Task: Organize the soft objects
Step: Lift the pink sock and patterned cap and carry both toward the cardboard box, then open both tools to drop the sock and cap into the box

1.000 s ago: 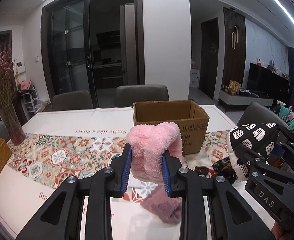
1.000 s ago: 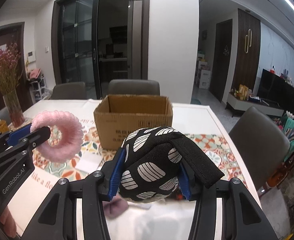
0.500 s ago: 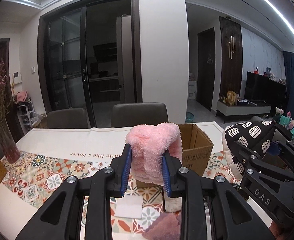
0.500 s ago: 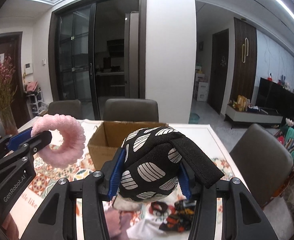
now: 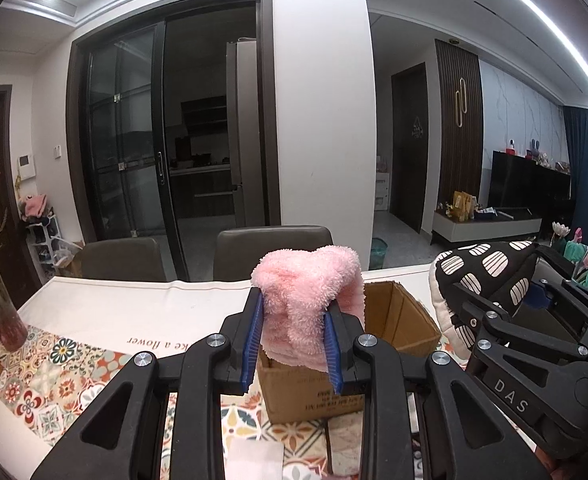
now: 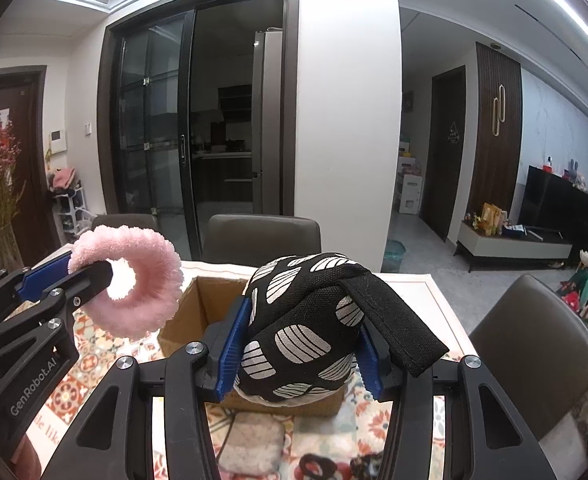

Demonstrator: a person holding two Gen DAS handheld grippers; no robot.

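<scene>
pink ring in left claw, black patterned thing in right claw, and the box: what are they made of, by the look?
Pink ring: looks like plush fleece or terry; fuzzy, matte pile, squashed between the left claw pads.
Black patterned item: seems woven cotton or canvas; visible weave, printed white ovals, a pale lining peeking out below; probably padded.
Box: corrugated cardboard by its look; plain brown, matte, open flaps.

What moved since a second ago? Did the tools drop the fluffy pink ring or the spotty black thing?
Nothing was dropped. Both tools went up and forward to the box, which looks nearer and lower in both views. The left tool stays shut on the pink ring; the right tool stays shut on the black spotted pouch. The box, table and chairs stayed put.
</scene>
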